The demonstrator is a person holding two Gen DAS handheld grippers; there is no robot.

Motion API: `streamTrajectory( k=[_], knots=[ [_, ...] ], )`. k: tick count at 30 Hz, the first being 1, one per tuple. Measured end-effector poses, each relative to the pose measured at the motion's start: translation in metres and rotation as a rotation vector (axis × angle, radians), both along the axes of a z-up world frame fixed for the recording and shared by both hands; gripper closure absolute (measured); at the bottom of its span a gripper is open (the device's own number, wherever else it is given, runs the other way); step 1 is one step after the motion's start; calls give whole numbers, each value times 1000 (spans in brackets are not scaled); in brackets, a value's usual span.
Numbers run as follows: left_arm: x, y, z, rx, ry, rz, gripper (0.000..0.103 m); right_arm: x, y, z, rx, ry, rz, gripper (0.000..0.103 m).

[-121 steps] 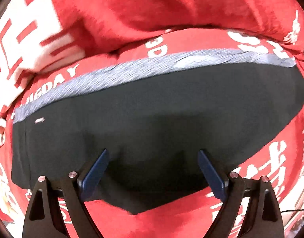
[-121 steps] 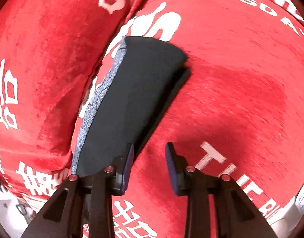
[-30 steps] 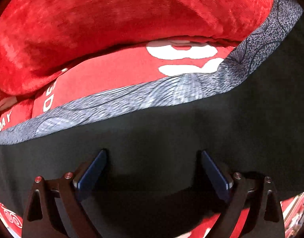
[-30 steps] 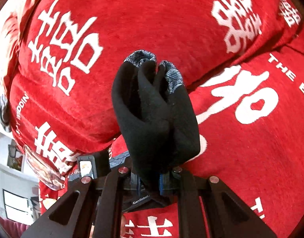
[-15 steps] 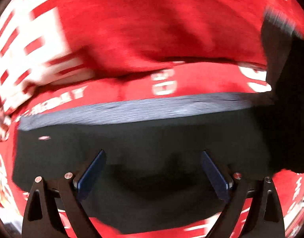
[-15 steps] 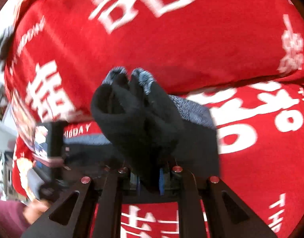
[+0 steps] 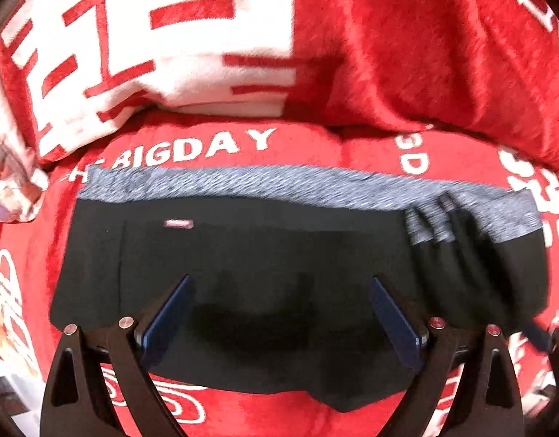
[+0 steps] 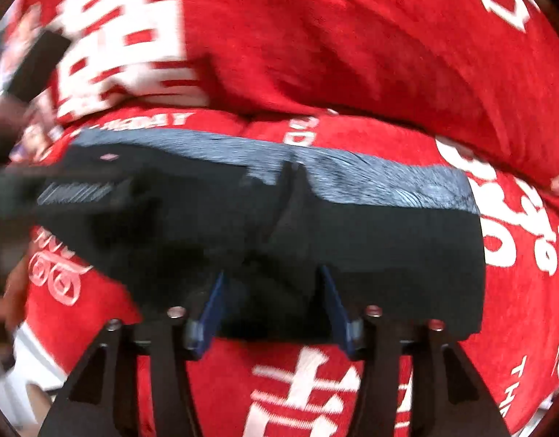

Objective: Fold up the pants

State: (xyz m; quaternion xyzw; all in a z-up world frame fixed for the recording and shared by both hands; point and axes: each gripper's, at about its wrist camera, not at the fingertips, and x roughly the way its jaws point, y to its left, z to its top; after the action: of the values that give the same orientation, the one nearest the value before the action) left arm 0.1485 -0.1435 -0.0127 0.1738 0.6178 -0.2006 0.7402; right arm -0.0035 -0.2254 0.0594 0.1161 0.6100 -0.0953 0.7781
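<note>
The black pants [image 7: 272, 255] with a grey patterned side band [image 7: 279, 182] lie folded on the red blanket; they also show in the right wrist view [image 8: 370, 247]. A folded-over end lies on their right part [image 7: 472, 251]. My left gripper [image 7: 281, 313] is open, its blue fingers spread over the near middle of the pants. My right gripper [image 8: 272, 302] is open just above the near edge of the pants, its fingers apart and holding nothing. The left gripper shows as a dark blur at the left of the right wrist view [image 8: 60, 189].
A red blanket with white lettering [image 7: 192, 153] covers the surface, and a red cushion with white characters [image 7: 170, 36] rises behind the pants. The blanket also shows in the right wrist view [image 8: 315, 382]. A white floor edge shows at the lower left [image 8: 10, 382].
My right gripper carried the bunched pants end over to the left, laid it on the rest of the pants and opened. My left gripper stayed open over the pants.
</note>
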Motion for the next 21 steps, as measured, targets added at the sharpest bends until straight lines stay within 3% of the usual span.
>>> streamTrajectory(
  k=[2, 4, 7, 9, 11, 16, 18, 19, 21],
  knots=[
    [-2, -9, 4, -35, 21, -34, 6, -9, 2, 16, 76, -40, 31, 38],
    [-8, -21, 9, -73, 43, -83, 6, -18, -6, 22, 162, -58, -15, 38],
    [-20, -44, 9, -114, 85, -156, 6, -44, -55, 18, 306, -77, -260, 38],
    [-31, -59, 9, -130, 108, -187, 6, -69, -99, 1, 450, -87, -487, 38],
    [-40, -73, 6, -149, 136, -205, 6, -92, -126, -12, 537, -108, -642, 38],
    [-53, -96, -13, -168, 226, -197, 6, -116, -152, -34, 685, -157, -773, 38],
    [-57, -102, -23, -158, 260, -194, 15, -120, -155, -43, 725, -164, -810, 39],
    [-59, -104, -27, -150, 276, -197, 26, -120, -157, -46, 739, -169, -823, 41],
    [-63, -108, -37, -148, 313, -203, 33, -122, -158, -50, 754, -173, -841, 43]
  ],
)
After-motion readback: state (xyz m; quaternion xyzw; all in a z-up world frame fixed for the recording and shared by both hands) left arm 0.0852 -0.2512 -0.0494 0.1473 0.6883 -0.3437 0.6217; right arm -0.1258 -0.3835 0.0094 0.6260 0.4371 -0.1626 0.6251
